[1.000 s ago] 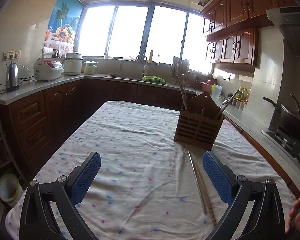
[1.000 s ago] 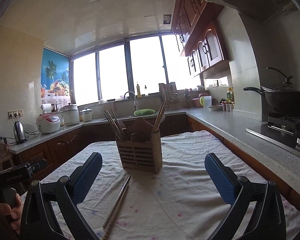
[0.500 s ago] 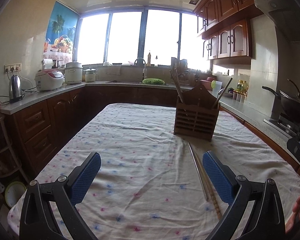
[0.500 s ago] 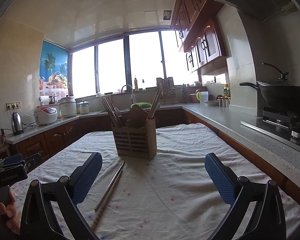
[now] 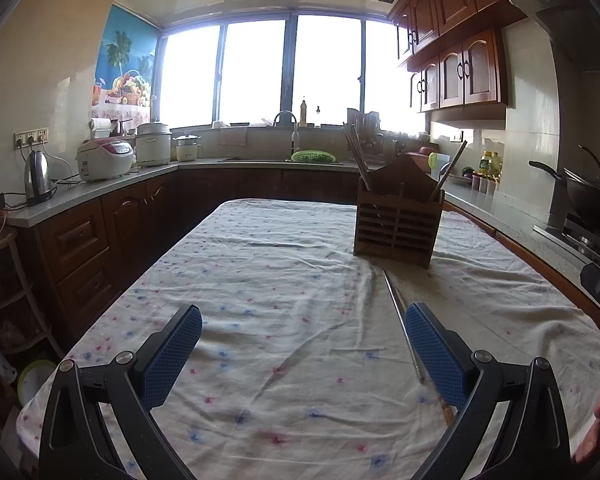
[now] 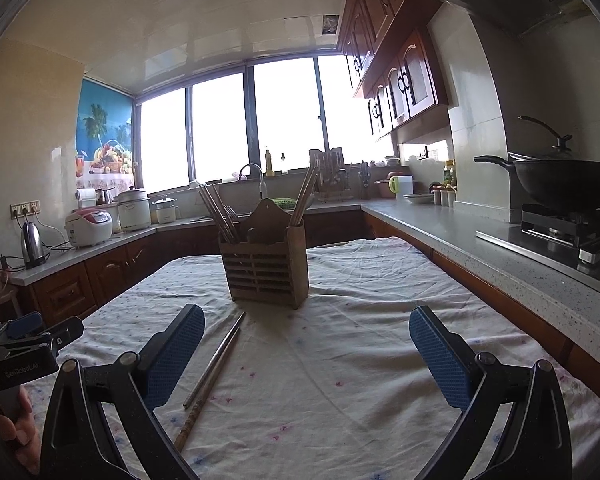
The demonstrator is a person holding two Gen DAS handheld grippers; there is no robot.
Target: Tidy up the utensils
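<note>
A: Start nearest. How do the left tongs [image 5: 303, 346] stand?

B: Spread wide, holding nothing, above the flowered cloth [image 5: 284, 280] that covers the worktop. Bare cloth fills the whole gap between the blue pads [image 5: 172, 356].

A: And the right tongs [image 6: 306, 350]?

B: Also spread wide and empty, over the same cloth [image 6: 360, 320]. The gap between their pads is bare cloth too.

A: Where are the loose utensils?

B: A metal chopstick [image 5: 400, 328] and a wooden chopstick [image 6: 204, 396] lie side by side flat on the cloth. From the left view they run just inside the right-hand pad, which covers part of them. From the right view the same pair lies just inside the left-hand pad, the metal chopstick [image 6: 216, 358] pointing ahead toward the holder.

A: And the holder?

B: The slatted wooden holder [image 5: 398, 220] stands upright beyond the chopsticks' far tips, ahead and to the right of the left tongs, ahead and slightly left of centre for the right tongs [image 6: 266, 264]. Chopsticks lean out of its left and right compartments.

A: The edges?

B: Left of the left tongs the cloth drops off the worktop's edge toward the floor. Right of the right tongs the cloth edge runs close beside the grey counter [image 6: 500, 248], with a narrow gap between. A black wok [image 6: 564, 184] sits on the stove there. Beyond the holder the worktop ends before the sink counter under the window [image 5: 260, 80]
</note>
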